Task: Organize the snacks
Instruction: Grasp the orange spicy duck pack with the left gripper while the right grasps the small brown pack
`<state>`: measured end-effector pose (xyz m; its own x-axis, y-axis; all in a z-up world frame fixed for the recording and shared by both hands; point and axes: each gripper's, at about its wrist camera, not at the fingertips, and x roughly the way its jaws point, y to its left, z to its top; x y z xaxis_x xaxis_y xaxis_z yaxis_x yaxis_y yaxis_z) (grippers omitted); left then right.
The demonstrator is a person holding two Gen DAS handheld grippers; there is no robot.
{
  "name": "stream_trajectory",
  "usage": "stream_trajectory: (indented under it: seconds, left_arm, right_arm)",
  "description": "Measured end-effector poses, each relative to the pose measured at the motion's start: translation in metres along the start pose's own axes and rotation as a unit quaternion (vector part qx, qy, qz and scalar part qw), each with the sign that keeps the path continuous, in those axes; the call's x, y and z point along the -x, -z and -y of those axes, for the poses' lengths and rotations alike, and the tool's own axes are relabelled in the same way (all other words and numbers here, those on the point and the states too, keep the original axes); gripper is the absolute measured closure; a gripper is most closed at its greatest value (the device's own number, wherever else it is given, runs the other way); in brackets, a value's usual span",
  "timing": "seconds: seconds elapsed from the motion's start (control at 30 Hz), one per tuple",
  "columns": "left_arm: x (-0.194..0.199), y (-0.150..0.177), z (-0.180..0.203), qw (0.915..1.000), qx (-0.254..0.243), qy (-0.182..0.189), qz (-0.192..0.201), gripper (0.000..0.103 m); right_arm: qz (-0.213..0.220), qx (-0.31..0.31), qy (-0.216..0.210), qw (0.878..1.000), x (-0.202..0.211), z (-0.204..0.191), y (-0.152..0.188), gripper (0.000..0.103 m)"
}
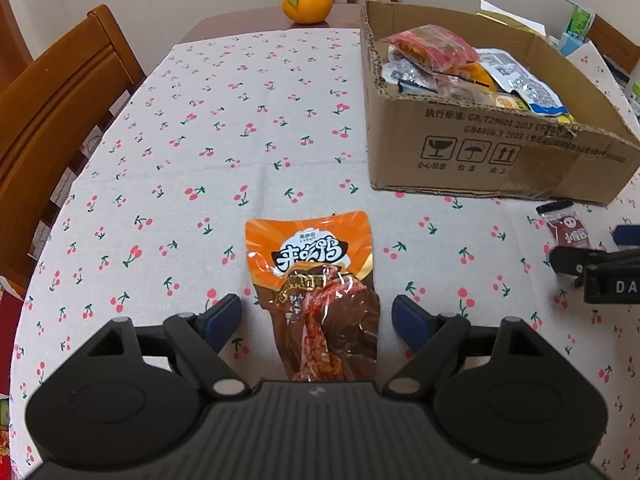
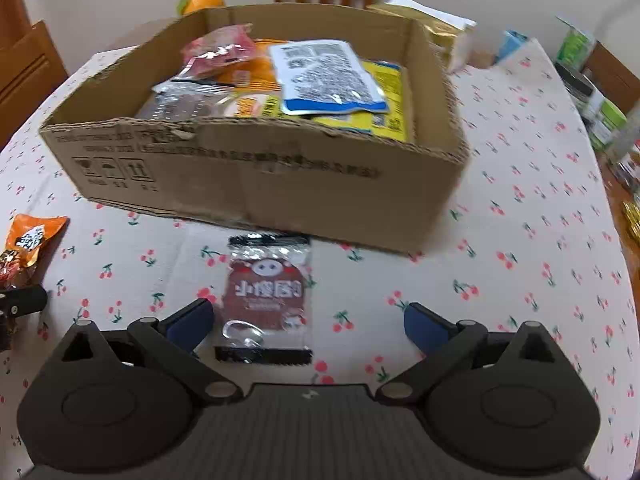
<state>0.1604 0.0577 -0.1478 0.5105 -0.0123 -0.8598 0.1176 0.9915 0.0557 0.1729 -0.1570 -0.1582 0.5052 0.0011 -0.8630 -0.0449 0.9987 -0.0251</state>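
An orange and brown duck snack packet (image 1: 316,292) lies flat on the cherry-print tablecloth, between the blue pads of my left gripper (image 1: 316,320); the jaws stand open and clear of it on both sides. A small brown packet with a pig face (image 2: 266,302) lies in front of the cardboard box (image 2: 256,176), between the spread fingers of my right gripper (image 2: 308,326), which is open; its left pad is close to the packet's edge. The box holds several snack packets (image 2: 324,76). The left wrist view shows the box (image 1: 500,152) at the right and the pig packet (image 1: 566,226) beside the right gripper's tip.
An orange with a leaf (image 1: 307,0) sits at the table's far end. Wooden chairs (image 1: 52,112) stand at the left and behind. Cartons and jars (image 2: 592,92) crowd the table's right edge, with a gold item (image 2: 632,216) further along it. Open cloth (image 1: 240,120) lies left of the box.
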Motion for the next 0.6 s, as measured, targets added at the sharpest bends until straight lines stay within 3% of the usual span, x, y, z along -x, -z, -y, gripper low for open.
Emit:
stream_trajectory:
  seconds: [0.43, 0.6]
  left_arm:
    - [0.001, 0.000, 0.006, 0.9998, 0.001, -0.017, 0.003, 0.024]
    - [0.001, -0.001, 0.003, 0.9998, 0.011, -0.016, 0.001, 0.030]
  right_arm:
    - [0.020, 0.039, -0.023, 0.999, 0.008, -0.020, -0.004, 0.048]
    - [0.018, 0.041, -0.023, 0.999, 0.009, -0.022, -0.004, 0.049]
